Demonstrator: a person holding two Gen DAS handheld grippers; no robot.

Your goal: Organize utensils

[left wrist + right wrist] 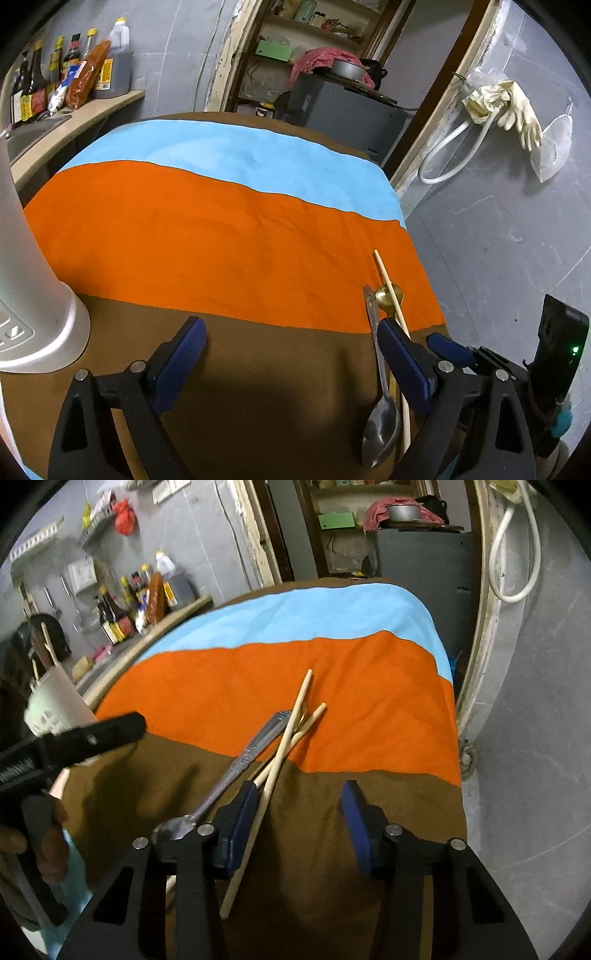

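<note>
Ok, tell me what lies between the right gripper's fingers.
Right wrist view: one chopstick by the left finger; otherwise bare brown cloth. The spoon lies outside.

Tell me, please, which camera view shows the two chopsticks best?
The right wrist view: both chopsticks lie crossed beside the spoon, visible almost whole. The left wrist view shows only one chopstick, partly hidden behind that gripper's blue finger.
</note>
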